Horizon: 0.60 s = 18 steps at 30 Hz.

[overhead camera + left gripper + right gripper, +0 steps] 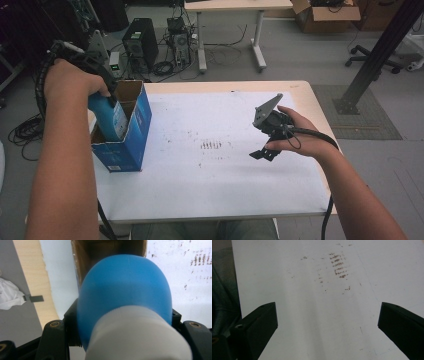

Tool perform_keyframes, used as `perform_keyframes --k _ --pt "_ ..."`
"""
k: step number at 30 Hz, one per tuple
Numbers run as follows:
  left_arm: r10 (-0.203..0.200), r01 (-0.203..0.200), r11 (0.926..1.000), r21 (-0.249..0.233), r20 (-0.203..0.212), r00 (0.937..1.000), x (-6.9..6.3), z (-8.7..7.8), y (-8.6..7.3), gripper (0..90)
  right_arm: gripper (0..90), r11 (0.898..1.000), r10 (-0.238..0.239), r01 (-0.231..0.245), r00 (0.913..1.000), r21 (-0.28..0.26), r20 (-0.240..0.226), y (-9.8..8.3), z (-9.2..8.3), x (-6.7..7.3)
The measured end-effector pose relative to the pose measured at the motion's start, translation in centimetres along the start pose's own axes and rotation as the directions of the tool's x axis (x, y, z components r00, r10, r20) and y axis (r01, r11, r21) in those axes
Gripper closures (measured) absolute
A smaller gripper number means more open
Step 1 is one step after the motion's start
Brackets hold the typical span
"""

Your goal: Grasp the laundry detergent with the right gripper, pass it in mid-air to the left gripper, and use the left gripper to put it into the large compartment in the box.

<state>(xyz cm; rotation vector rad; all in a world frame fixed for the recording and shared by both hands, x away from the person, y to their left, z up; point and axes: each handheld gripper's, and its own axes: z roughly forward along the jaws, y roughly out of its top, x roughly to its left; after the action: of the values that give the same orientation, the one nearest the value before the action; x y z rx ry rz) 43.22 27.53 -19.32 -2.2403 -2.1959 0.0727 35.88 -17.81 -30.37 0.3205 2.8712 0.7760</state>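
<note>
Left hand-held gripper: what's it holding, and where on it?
The left hand-held gripper grips a blue bottle near its white-capped upper end, over the open blue box.

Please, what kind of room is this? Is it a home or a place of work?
Most likely a work room such as a lab or workshop, not a home. A computer tower stands on the floor among loose cables, an open cardboard box sits by the far desk, and an office chair base shows at right.

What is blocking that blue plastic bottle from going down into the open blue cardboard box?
Nothing visible. The left gripper holds the blue plastic bottle with the white cap over the open blue cardboard box, its lower end already inside the brown opening. The right gripper, jaws apart, rests well aside on the white table.
</note>
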Motion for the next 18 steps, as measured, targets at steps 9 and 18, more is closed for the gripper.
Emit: perform_keyframes --k 9,18 --pt "0.000 0.000 0.9998 0.018 -0.008 1.0000 0.1 2.9 0.1 38.2 2.8 1.000 -0.001 0.001 1.0000 -0.008 -0.001 -0.2 0.1 0.0" --pt "-0.003 0.003 0.9993 0.039 0.006 1.0000 0.4 5.7 0.2 38.1 2.8 1.000 -0.002 0.002 1.0000 -0.014 -0.007 -0.1 0.3 0.1"
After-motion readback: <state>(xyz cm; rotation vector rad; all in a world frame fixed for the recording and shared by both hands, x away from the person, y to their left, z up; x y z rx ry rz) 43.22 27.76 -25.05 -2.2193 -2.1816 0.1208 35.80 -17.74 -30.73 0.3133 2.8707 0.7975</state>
